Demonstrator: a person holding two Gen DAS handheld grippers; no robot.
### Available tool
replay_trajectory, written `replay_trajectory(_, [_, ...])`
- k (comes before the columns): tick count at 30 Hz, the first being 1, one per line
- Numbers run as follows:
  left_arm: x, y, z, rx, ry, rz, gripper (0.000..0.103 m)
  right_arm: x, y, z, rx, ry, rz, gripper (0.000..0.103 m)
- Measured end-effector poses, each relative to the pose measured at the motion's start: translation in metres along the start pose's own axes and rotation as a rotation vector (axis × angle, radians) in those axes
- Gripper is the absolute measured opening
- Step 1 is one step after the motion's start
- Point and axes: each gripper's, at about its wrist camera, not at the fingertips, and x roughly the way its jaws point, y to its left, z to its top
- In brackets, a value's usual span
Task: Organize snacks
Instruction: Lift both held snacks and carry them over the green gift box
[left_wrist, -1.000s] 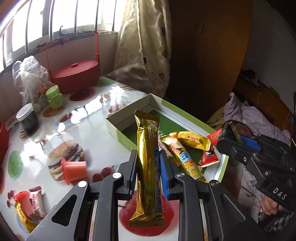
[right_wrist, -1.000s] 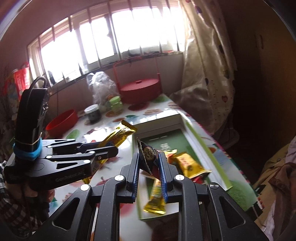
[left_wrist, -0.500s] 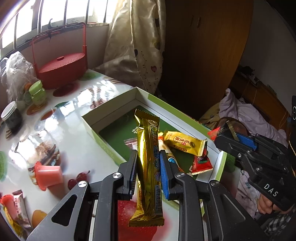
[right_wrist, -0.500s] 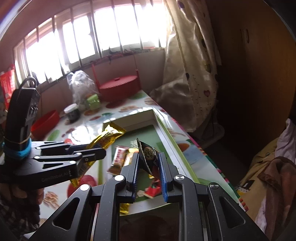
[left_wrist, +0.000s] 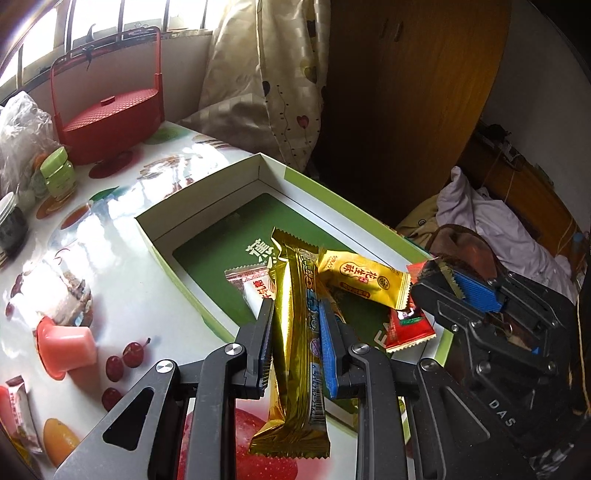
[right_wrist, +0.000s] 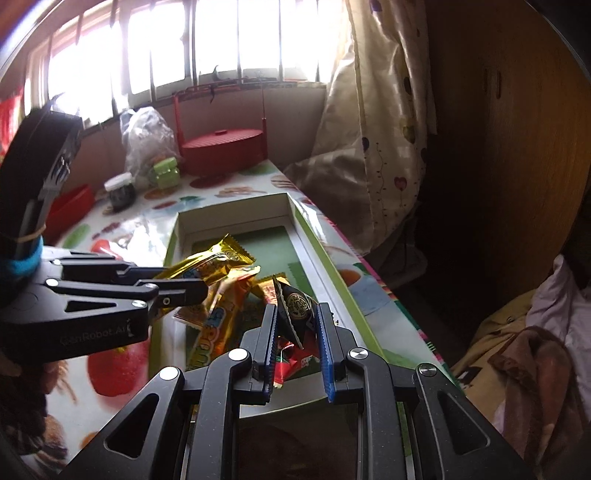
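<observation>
- Sunlit windows and a heart-print curtain (right_wrist: 373, 122) back a glossy fruit-print table (left_wrist: 122, 258) carrying an open green-rimmed box (left_wrist: 332, 199).
- Left gripper (left_wrist: 297, 332) is clamped on a long gold snack bar (left_wrist: 295, 332), held upright above the box's near wall.
- Right gripper (right_wrist: 297, 328) is pinched tight on a small dark triangular packet (right_wrist: 293, 302) above the box's near end.
- Inside the box lie a yellow packet (left_wrist: 364, 278), a red packet (left_wrist: 408, 326) and a white-red packet (left_wrist: 255, 284), all close under both grippers.
- Outside sit 1 pink jelly cup (left_wrist: 64, 341), a red basket (left_wrist: 110, 118) and a green jar (left_wrist: 59, 173).
</observation>
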Motion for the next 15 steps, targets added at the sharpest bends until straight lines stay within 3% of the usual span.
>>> replay_trajectory(15, [0.0055, 0.0018, -0.0013, -0.020, 0.012, -0.010, 0.025, 0.0089, 0.0004, -0.0040, 0.042, 0.019, 0.066, 0.020])
